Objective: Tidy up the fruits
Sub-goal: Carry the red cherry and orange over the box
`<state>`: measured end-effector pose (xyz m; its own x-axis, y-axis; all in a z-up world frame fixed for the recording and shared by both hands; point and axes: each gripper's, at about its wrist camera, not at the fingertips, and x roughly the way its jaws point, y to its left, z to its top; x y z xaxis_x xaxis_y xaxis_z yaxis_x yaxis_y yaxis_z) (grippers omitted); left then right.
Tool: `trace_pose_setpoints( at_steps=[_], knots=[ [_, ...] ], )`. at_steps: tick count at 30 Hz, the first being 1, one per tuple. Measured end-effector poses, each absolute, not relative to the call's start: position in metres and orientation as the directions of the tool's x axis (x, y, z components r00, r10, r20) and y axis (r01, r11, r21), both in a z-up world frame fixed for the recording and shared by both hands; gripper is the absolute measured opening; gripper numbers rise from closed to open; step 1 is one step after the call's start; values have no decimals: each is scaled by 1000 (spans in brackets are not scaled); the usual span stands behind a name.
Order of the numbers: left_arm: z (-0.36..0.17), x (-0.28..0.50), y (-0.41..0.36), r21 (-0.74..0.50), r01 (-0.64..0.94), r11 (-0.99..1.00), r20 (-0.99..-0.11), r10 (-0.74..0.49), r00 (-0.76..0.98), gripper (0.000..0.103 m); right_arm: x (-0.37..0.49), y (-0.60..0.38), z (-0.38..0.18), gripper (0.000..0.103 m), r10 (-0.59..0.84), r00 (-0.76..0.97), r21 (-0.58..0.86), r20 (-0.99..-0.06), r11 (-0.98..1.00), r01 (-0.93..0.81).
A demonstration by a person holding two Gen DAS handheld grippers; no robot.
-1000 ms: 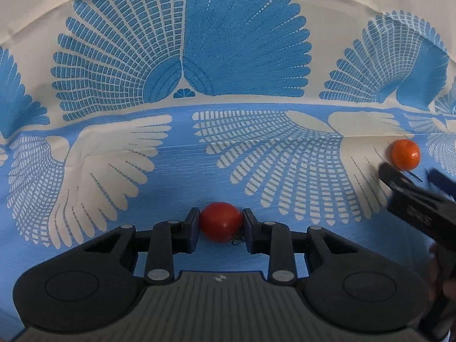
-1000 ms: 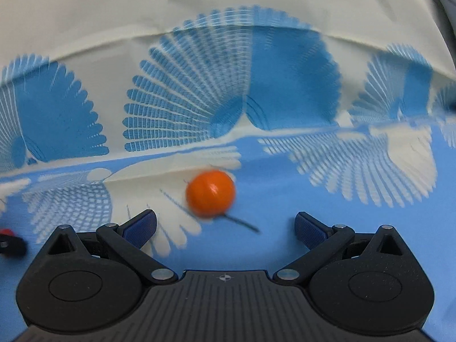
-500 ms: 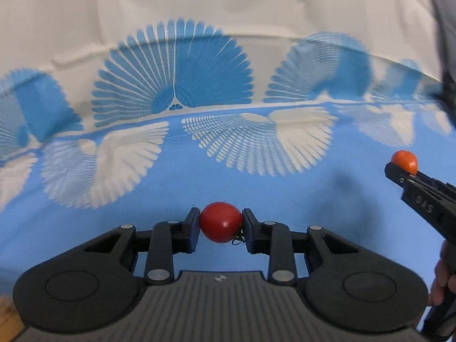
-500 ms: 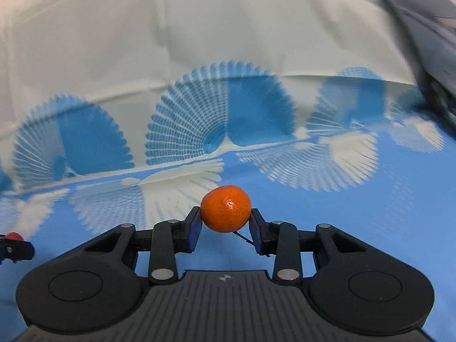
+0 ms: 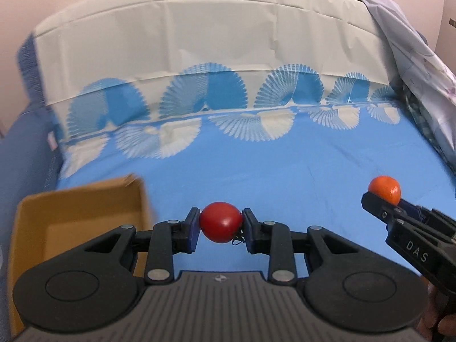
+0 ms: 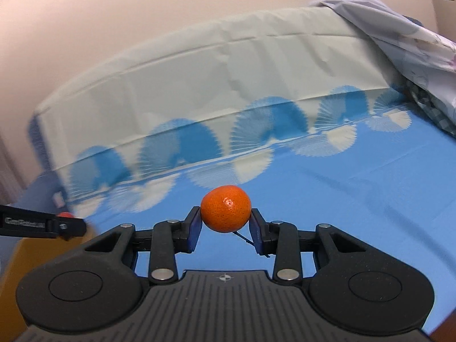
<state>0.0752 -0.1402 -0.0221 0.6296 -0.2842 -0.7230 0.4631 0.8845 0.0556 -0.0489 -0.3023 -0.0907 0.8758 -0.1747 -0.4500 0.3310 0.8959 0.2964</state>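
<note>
Both fruits are now off the bed (image 5: 285, 165) and in the air: the left tool (image 5: 221, 226) is clenched on the red tomato (image 5: 221, 226), and the right tool (image 6: 225, 225) is clenched on the orange mandarin (image 6: 225, 208), which a second ago lay loose on the blue sheet ahead of that tool's spread fingers. Half a second ago the sheet filled both views; now they take in the far end of the bed and the wall, so both tools have been raised and drawn back. A cardboard box (image 5: 31, 213) has also come into sight, just left of and below the left tool, open side up. Picking up looks finished for these two, and the carry to the box is likely under way, with the tomato nearest it and the mandarin well to the right of the left tool.
</note>
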Motion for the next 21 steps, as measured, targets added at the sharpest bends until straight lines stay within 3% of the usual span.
trace_pose_setpoints(
  at_steps=[11, 21],
  knots=[
    [-14, -39, 9, 79, 340, 937, -733, -176, 656, 35, -146, -153, -51, 38, -39, 910, 190, -413, 973, 128],
    [-19, -102, 90, 103, 242, 965, -695, -104, 711, 35, -195, -72, -43, 38, 88, 896, 176, -434, 984, -11]
  ],
)
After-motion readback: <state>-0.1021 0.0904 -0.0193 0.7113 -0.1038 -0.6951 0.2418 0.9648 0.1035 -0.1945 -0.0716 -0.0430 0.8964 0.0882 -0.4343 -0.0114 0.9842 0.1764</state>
